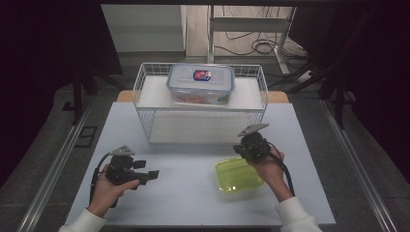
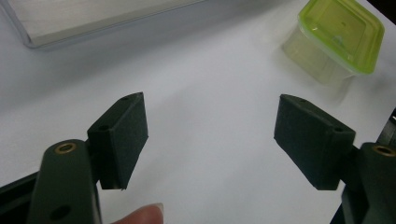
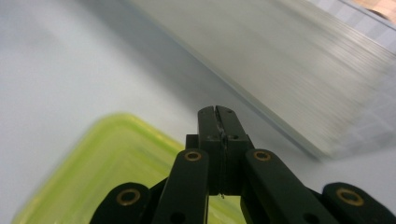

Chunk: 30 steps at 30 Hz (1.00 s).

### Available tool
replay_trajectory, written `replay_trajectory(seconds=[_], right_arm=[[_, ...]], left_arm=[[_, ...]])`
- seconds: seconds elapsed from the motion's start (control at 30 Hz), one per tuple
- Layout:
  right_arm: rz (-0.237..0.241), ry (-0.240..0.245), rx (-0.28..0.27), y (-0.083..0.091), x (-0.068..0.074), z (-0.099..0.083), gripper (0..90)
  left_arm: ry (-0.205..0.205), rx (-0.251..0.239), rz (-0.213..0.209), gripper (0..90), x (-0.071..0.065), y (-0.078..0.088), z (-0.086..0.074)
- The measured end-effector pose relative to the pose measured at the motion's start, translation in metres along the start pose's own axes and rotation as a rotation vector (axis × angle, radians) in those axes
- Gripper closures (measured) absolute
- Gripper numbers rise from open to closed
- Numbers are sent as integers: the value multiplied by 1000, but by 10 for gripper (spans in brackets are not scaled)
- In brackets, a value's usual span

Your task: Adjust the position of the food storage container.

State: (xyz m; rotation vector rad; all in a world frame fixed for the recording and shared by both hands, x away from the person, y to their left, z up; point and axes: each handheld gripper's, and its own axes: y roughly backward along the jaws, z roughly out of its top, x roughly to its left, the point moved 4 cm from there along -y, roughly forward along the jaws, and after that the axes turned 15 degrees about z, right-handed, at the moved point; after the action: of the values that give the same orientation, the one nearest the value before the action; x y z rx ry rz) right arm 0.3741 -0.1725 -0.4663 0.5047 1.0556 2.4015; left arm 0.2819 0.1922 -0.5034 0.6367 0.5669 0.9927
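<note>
Right tongs (image 1: 243,149) are pinched shut on nothing above the green tub (image 1: 238,175), left tongs (image 1: 151,174) wide, so lowering them shut could just shove it across the bench (image 1: 193,203).

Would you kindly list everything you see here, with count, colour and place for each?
green-lidded container: one, clear tub with a lime-green lid, on the table's near right, just below the right gripper.
blue-rimmed container: one, clear with blue clips and a red-and-blue label, on the wire rack's top shelf.
wire rack: one, white, at the far middle of the table.
table: one, pale grey top.
cables: several, dark, on the floor beyond the table.
left gripper: one, black, near left of the table, jaws open and empty.
right gripper: one, black, above the green lid's far edge, jaws shut on nothing.
hands: two, in white sleeves, one on each gripper.
</note>
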Motion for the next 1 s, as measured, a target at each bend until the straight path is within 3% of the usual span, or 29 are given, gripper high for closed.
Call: replay_trajectory(seconds=[0.23, 0.43, 0.57, 0.7, 1.0], right_arm=[[-101, -95, -5, 38, -17, -48, 888], [-110, -188, 31, 39, -32, -84, 888], [-92, -209, 61, 34, -31, -90, 888], [-77, -194, 90, 25, -25, -89, 888], [-13, -165, 89, 11, 3, -78, 889]], left_arm=[[3, -1, 2, 251, -1, 1, 0], [9, 6, 4, 247, -4, -2, 0], [7, 12, 12, 244, -5, -2, -1], [10, 8, 17, 243, -3, -1, -1], [36, 9, 18, 242, 1, 1, -5]])
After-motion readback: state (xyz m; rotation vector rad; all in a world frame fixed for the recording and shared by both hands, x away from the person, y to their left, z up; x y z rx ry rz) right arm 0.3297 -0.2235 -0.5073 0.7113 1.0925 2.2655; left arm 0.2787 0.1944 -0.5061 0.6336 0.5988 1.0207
